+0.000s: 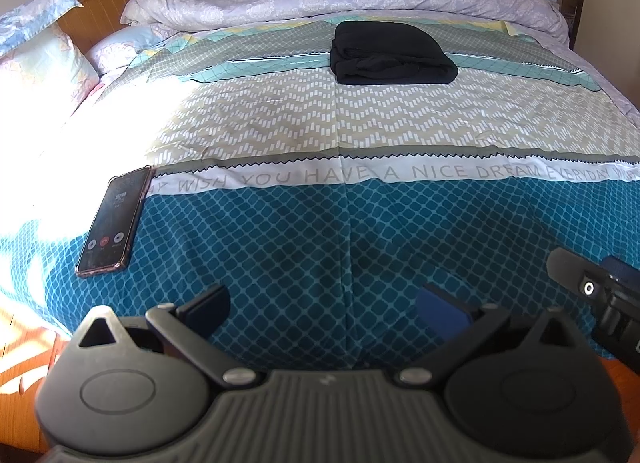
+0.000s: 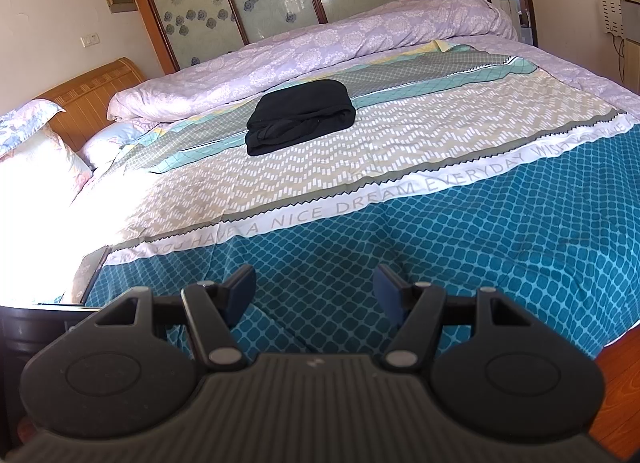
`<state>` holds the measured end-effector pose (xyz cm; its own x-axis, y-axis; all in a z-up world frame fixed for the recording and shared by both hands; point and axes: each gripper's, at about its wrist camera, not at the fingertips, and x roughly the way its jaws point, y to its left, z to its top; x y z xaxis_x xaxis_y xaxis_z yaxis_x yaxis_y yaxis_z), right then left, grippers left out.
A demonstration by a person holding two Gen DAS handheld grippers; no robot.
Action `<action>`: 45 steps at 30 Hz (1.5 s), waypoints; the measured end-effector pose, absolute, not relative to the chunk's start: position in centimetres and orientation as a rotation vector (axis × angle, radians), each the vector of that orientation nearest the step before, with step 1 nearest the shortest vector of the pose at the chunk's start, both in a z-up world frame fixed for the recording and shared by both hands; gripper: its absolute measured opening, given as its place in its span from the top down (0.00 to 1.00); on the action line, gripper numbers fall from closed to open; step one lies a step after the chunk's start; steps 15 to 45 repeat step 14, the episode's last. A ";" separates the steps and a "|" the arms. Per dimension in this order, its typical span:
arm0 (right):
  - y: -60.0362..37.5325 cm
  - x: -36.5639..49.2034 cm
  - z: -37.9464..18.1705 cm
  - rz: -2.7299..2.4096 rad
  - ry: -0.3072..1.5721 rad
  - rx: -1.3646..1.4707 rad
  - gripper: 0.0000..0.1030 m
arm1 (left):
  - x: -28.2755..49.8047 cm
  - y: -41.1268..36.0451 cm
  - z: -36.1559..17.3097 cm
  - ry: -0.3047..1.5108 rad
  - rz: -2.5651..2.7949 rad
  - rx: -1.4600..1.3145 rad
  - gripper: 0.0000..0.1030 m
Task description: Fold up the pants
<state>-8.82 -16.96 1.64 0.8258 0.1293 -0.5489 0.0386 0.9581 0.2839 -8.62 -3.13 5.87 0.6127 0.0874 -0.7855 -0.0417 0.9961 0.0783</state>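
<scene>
Black pants (image 1: 390, 53) lie folded into a compact bundle far up the bed, on the patterned sheet (image 1: 280, 131); the right wrist view shows the pants (image 2: 302, 117) just before the rolled lilac duvet. My left gripper (image 1: 324, 305) is open over the teal front part of the sheet, far short of the pants, with nothing between its fingers. My right gripper (image 2: 316, 289) is also open and empty above the teal area near the bed's front edge. Part of the right gripper (image 1: 600, 287) shows at the right rim of the left wrist view.
A phone (image 1: 114, 221) with a lit screen lies on the sheet at the front left. A rolled lilac duvet (image 2: 320, 43) runs along the far side. Pillows (image 1: 36, 59) and a wooden headboard (image 2: 92, 97) are at the left. Wooden floor (image 2: 620, 375) shows beside the bed.
</scene>
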 end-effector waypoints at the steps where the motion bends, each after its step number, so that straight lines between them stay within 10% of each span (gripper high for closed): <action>1: -16.9 -8.8 1.6 0.049 0.600 0.290 0.35 | -8.6 -3.1 5.9 0.909 0.074 0.054 0.00; 45: -16.7 -8.7 2.0 0.063 0.600 0.277 0.35 | -8.7 -3.0 6.3 0.895 0.053 0.037 0.00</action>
